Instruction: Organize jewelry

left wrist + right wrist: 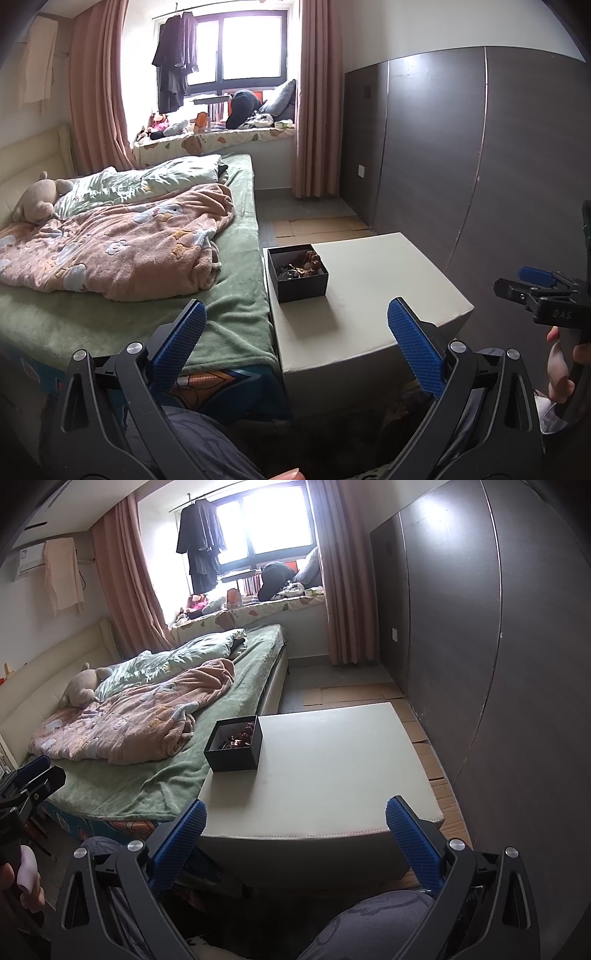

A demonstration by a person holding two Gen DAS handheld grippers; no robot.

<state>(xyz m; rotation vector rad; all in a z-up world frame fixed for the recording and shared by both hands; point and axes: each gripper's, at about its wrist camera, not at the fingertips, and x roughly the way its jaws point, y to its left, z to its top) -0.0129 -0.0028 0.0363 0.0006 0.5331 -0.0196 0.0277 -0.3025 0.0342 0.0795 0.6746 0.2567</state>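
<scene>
- At the near edge of the table (332, 775): right hand-held gripper (295, 834) spread wide, nothing between its blue pads, hovering short of the tabletop.
- Just off the near-left corner, over the seam with the bed (229, 317): left hand-held gripper (295, 347) likewise splayed and empty.
- Across the middle of the table: bare pale surface, plenty of room to lay pieces out.
- At the far-left corner, hard against the bed-side edge: black box (233, 744), lid off, jewelry (240, 736) heaped inside in a dark reddish-gold tangle; single pieces too small to tell apart.
- Likely trouble, judged from here: a pinch into the heap catching several tangled strands at once, lifting a clump instead of one piece.
- Also: a pull on a snagged chain tipping or dragging the light box, perched so near the edge that a nudge leftward could spill it onto the bed or into the gap.
- Safer: left steadying the box wall, right picking from the top of the heap.
</scene>
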